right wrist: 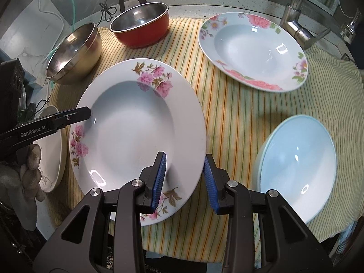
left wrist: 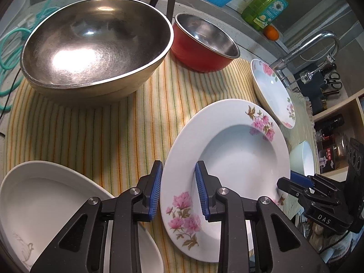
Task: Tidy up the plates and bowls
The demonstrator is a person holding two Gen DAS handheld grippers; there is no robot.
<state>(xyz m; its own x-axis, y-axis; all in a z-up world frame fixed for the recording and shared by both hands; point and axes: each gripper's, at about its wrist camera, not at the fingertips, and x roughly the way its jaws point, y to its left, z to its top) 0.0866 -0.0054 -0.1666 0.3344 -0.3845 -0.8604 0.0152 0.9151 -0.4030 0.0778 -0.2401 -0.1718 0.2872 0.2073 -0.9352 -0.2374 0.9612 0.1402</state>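
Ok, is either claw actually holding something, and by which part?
Cannot be told: the left claw and right claw straddle opposite rims of the pink-flowered plate, but no firm clamp shows.

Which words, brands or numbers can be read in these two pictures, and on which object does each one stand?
"DAS": on the black body of the right tongs, seen from the left wrist.
"GenRobot.AI": on the black arm of the left tongs, seen from the right wrist.
Label on the green dish soap bottle: too blurred to read.
Print on the dark box on the shelf: too small to read.
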